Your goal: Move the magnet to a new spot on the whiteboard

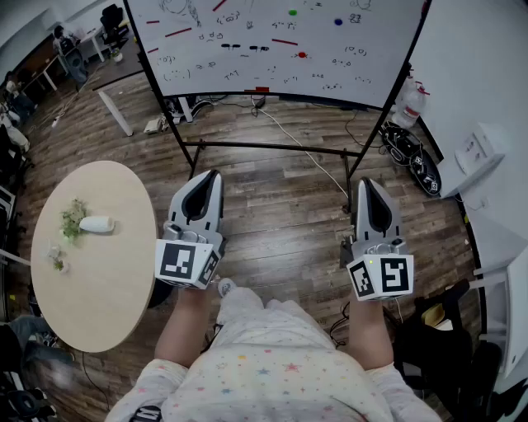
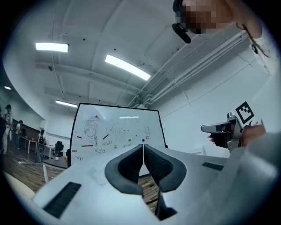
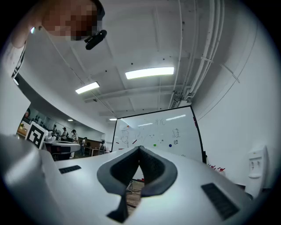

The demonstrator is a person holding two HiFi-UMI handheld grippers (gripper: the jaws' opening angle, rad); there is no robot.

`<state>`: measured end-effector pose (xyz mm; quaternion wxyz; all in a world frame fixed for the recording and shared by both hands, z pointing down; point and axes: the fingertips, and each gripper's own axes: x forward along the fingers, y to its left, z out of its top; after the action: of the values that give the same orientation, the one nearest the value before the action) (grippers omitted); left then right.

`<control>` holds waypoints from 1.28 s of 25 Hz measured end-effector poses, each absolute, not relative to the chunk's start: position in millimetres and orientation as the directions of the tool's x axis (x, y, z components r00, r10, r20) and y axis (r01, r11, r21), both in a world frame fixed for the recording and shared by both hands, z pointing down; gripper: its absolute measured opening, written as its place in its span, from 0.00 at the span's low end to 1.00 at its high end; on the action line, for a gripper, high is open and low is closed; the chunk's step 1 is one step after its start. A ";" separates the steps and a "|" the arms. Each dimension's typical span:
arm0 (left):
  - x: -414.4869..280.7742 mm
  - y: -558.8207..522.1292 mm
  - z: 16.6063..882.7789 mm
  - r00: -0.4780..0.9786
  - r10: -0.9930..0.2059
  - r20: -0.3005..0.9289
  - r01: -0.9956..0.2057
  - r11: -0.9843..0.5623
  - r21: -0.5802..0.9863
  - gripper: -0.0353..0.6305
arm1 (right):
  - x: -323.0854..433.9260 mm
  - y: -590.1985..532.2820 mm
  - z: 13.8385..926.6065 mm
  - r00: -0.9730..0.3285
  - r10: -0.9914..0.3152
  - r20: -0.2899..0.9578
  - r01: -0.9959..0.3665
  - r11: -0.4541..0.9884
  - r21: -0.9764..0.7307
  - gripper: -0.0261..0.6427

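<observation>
Head view, near to far. Person's star-print top (image 1: pixel 272 375) at btm edge, both forearms reaching fwd. Left tongs (image 1: pixel 212 175) and right tongs (image 1: pixel 364 182) are held side by side, well apart, marker cubes toward the person, tips pointing at the whiteboard (image 1: pixel 239 37). Left gripper view: the left tongs' dark pads (image 2: pixel 127 169) meet at the tip w/ nothing btwn them, i.e. clenched and empty. Right gripper view: same state, pads (image 3: pixel 123 169) pressed tip to tip, no object held. A round pale bench (image 1: pixel 107 280) at the person's left carries a small white object (image 1: pixel 96 223) just beside a green sprig (image 1: pixel 73 218). Wood floor (image 1: pixel 280 206) lies btwn the tongs and the board's black stand. The whiteboard stands upright, well apart from both tongs, marked w/ sketches and red strips. On it: red magnet (image 1: pixel 302 54) lowest, green magnet (image 1: pixel 292 12) above it, blue magnet (image 1: pixel 337 21) to the right of the green, all three apart from one another. Which one is the task's magnet cannot be told. Neither pair of tongs touches the board.
</observation>
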<state>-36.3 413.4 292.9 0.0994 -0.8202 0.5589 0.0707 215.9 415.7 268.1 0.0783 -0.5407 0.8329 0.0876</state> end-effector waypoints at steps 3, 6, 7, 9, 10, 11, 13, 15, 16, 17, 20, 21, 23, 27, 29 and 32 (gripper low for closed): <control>-35.4 409.6 290.8 0.367 -0.902 -0.228 -0.930 -0.356 -0.090 0.08 | 216.9 414.0 266.2 -0.402 -0.887 -0.228 -0.915 0.399 0.060 0.04; -35.9 404.8 287.4 0.364 -0.902 -0.230 -0.931 -0.354 -0.086 0.08 | 216.1 411.5 263.9 -0.416 -0.881 -0.227 -0.908 0.414 0.058 0.04; -35.4 403.3 286.6 0.364 -0.902 -0.231 -0.931 -0.354 -0.085 0.08 | 216.7 410.6 264.0 -0.416 -0.881 -0.225 -0.909 0.413 0.060 0.04; -32.4 402.2 286.4 0.369 -0.901 -0.229 -0.929 -0.360 -0.083 0.08 | 220.0 409.6 265.8 -0.407 -0.888 -0.215 -0.913 0.402 0.067 0.04; -30.3 402.3 287.0 0.376 -0.899 -0.225 -0.927 -0.367 -0.079 0.08 | 222.2 409.3 266.5 -0.399 -0.892 -0.212 -0.917 0.394 0.067 0.04; -28.3 402.2 287.8 0.384 -0.897 -0.220 -0.923 -0.378 -0.073 0.08 | 224.4 408.9 266.5 -0.391 -0.895 -0.214 -0.920 0.386 0.063 0.04; -25.6 400.9 288.9 0.399 -0.893 -0.206 -0.917 -0.395 -0.062 0.08 | 226.9 407.3 265.3 -0.383 -0.897 -0.221 -0.923 0.382 0.051 0.07; -24.0 397.9 290.5 0.405 -0.894 -0.190 -0.914 -0.403 -0.054 0.20 | 227.8 404.6 265.8 -0.387 -0.896 -0.219 -0.921 0.388 0.037 0.19; -23.2 395.5 291.1 0.407 -0.895 -0.183 -0.913 -0.405 -0.049 0.27 | 228.3 402.4 266.4 -0.387 -0.897 -0.215 -0.921 0.389 0.034 0.24; -22.8 393.0 290.9 0.406 -0.896 -0.181 -0.913 -0.405 -0.046 0.31 | 229.0 399.7 267.1 -0.386 -0.898 -0.211 -0.921 0.388 0.032 0.29; -23.9 386.2 288.1 0.388 -0.902 -0.190 -0.921 -0.385 -0.054 0.39 | 230.2 391.8 268.5 -0.384 -0.900 -0.206 -0.922 0.387 0.024 0.40; -24.7 383.4 287.4 0.383 -0.903 -0.193 -0.923 -0.379 -0.059 0.41 | 229.7 388.8 269.1 -0.384 -0.900 -0.205 -0.921 0.388 0.021 0.42; -25.6 375.8 286.5 0.385 -0.903 -0.193 -0.923 -0.380 -0.064 0.43 | 227.7 380.7 270.5 -0.385 -0.901 -0.203 -0.921 0.389 0.019 0.44; -26.0 353.8 284.4 0.395 -0.897 -0.196 -0.918 -0.389 -0.070 0.45 | 221.8 358.7 272.8 -0.386 -0.902 -0.192 -0.921 0.389 0.024 0.45; -28.0 338.7 285.3 0.400 -0.895 -0.199 -0.916 -0.394 -0.072 0.45 | 218.3 345.2 274.4 -0.383 -0.905 -0.186 -0.923 0.385 0.028 0.45; -33.0 309.0 290.5 0.415 -0.891 -0.183 -0.910 -0.409 -0.070 0.45 | 209.8 319.5 277.1 -0.376 -0.911 -0.171 -0.926 0.374 0.042 0.45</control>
<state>-33.0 309.0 290.5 0.0794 -0.8373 0.5377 0.0585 209.8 319.5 277.1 0.0597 -0.5554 0.8268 0.0652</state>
